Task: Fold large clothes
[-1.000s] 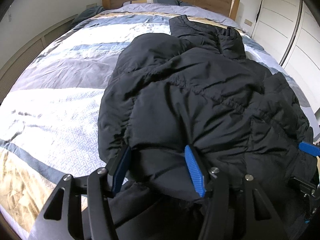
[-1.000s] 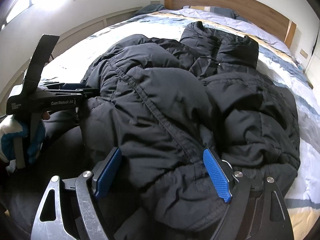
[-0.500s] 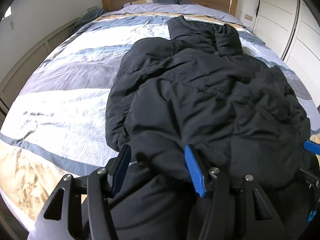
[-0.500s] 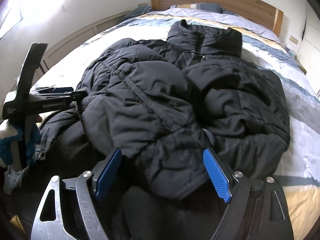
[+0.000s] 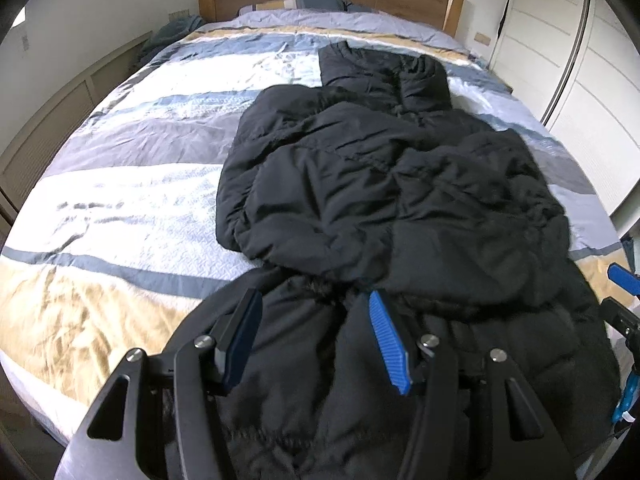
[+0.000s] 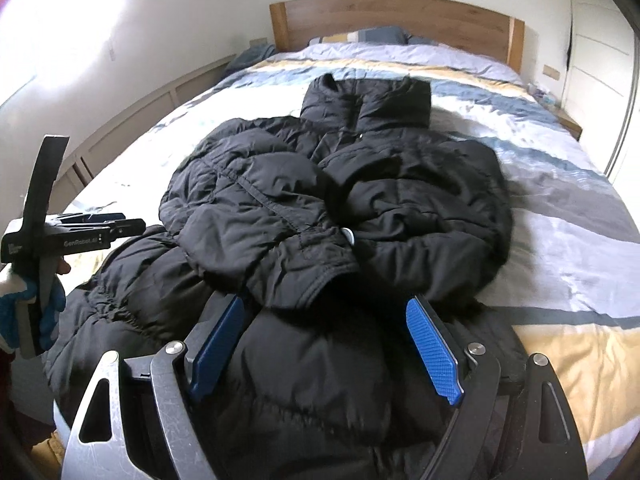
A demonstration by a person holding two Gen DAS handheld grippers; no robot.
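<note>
Left gripper (image 5: 316, 336): fingers spread wide, holding nothing, poised over the near hem of the coat (image 5: 384, 184) at the foot of the bed (image 5: 120, 184).
Coat: black and padded, lying lengthwise down the bed, collar toward the headboard (image 6: 392, 16), both sleeves folded in across the chest, the lower part spilling toward the near edge.
Right gripper (image 6: 328, 344): fingers equally wide apart, empty, above the hem's other side.
Step in hand: judged to be taking the hem to fold the bottom up over the sleeves.
Doing it well: each gripper should bite the hem near its own corner, catching both layers of padding; lift level and together; carry the hem toward the collar without dragging the sleeves out of place.
Risk: puffy fabric may slip from a shallow pinch or spring back open.
</note>
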